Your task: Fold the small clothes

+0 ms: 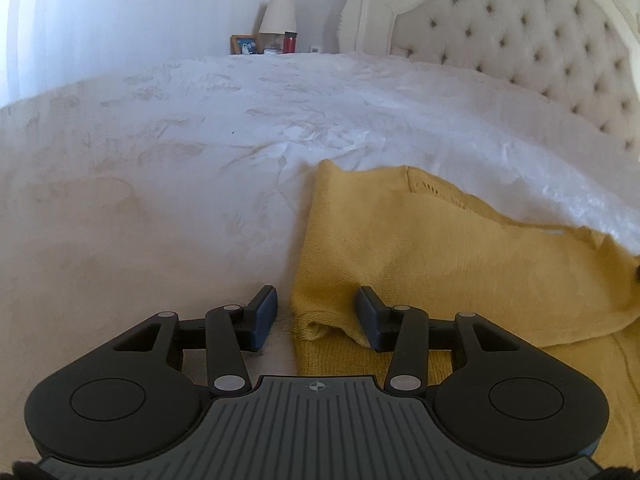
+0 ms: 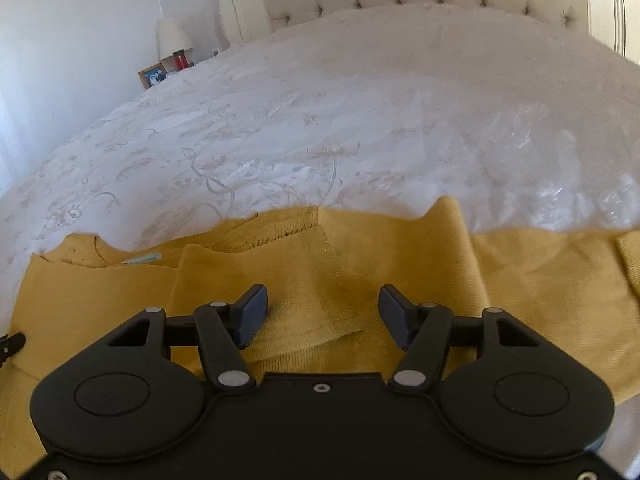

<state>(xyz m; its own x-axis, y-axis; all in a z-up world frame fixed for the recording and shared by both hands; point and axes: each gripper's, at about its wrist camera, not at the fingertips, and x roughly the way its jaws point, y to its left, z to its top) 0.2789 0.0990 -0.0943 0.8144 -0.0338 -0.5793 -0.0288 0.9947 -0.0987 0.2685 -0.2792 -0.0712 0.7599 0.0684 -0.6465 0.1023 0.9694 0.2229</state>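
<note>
bed [image 1: 180,128]: covered by white floral bedspread | yellow knit sweater [image 2: 400,272]: spread flat on near edge of bed, one flap folded over | right gripper [image 2: 323,308]: jaws apart above folded flap, nothing clamped | left gripper [image 1: 317,312]: jaws apart, sweater's left edge seen between, unclamped

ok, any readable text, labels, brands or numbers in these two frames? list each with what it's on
No readable words or numbers in either view.
Left gripper housing: a small crosshair mark, a symbol only.
Right gripper housing: a small triangle mark, a symbol only.
Pale tag on the yellow knit garment: too blurred to read.
Framed picture and red container by the lamp: too small to read.
</note>
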